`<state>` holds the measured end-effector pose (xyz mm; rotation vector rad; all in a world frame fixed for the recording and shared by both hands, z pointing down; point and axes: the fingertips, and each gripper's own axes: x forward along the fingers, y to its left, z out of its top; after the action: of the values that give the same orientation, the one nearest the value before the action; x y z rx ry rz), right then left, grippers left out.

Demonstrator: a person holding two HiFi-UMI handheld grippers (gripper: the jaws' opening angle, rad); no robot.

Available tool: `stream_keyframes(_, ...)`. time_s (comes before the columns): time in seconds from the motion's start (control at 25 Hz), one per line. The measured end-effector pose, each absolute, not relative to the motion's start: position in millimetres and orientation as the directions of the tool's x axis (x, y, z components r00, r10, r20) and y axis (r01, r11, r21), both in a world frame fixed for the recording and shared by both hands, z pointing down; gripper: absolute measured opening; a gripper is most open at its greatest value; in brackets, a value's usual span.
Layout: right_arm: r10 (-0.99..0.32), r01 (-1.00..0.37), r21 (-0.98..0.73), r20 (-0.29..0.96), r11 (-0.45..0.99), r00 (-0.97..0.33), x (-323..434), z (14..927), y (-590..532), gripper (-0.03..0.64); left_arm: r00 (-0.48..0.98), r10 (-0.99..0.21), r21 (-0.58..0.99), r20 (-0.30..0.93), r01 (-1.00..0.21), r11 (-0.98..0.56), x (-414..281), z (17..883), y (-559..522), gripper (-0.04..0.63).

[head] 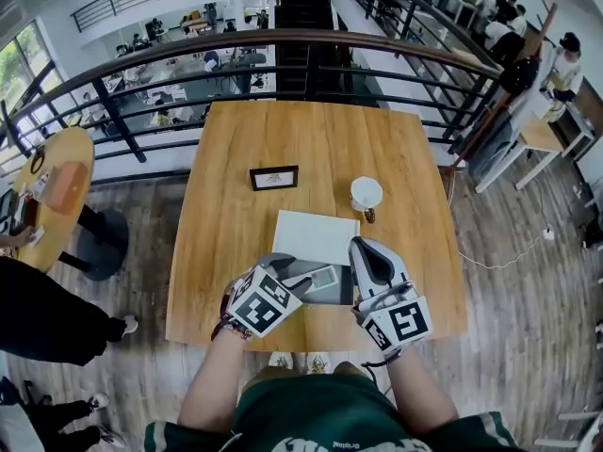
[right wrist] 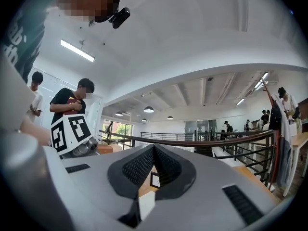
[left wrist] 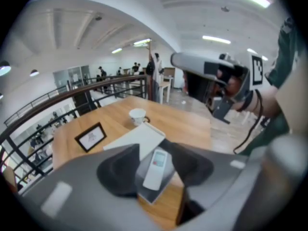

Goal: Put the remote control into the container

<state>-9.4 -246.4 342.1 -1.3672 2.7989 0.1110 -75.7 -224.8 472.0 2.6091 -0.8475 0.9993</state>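
The white remote control lies flat inside the clear shallow container at the table's near edge. In the left gripper view the remote control shows between the two dark pads, lying in the container below them and apart from both. My left gripper hovers over the container's left side, open, with nothing in it; its own view shows the left gripper tilted down. My right gripper is held just right of the container, and in its own view the right gripper has its pads together, holding nothing.
A white flat lid lies just behind the container. Farther back stand a white cup and a small black picture frame. A metal railing runs behind the wooden table. A round side table is at left.
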Motion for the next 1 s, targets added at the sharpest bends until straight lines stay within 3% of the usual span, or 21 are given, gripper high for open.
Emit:
stream_keyframes(0.32, -0.776, -0.776, 0.049, -0.032, 0.629, -0.630, -25.5, 344.7, -239.8, 0.015, 0.642, -0.577, -0.045, 0.505, -0.648, -0.760, -91.2, 416.5, -220.2, 0.181)
stream_keyframes(0.56, -0.746, -0.747, 0.052, -0.037, 0.663, -0.665, -50.3, 345.1, -235.5, 0.015, 0.600, -0.697, -0.082, 0.392, -0.732, -0.676, -119.3, 384.9, -222.0, 0.087)
stream_keyframes(0.88, -0.725, -0.727, 0.046, -0.052, 0.685, -0.686, -63.9, 344.5, -232.9, 0.015, 0.603, -0.755, -0.087, 0.257, -0.764, -0.639, -127.0, 368.2, -213.0, 0.003)
stream_keyframes(1.0, -0.705, -0.708, 0.056, -0.056, 0.704, -0.707, -72.0, 344.7, -225.6, 0.015, 0.613, -0.762, -0.073, 0.210, -0.767, -0.637, -125.4, 363.5, -207.2, 0.002)
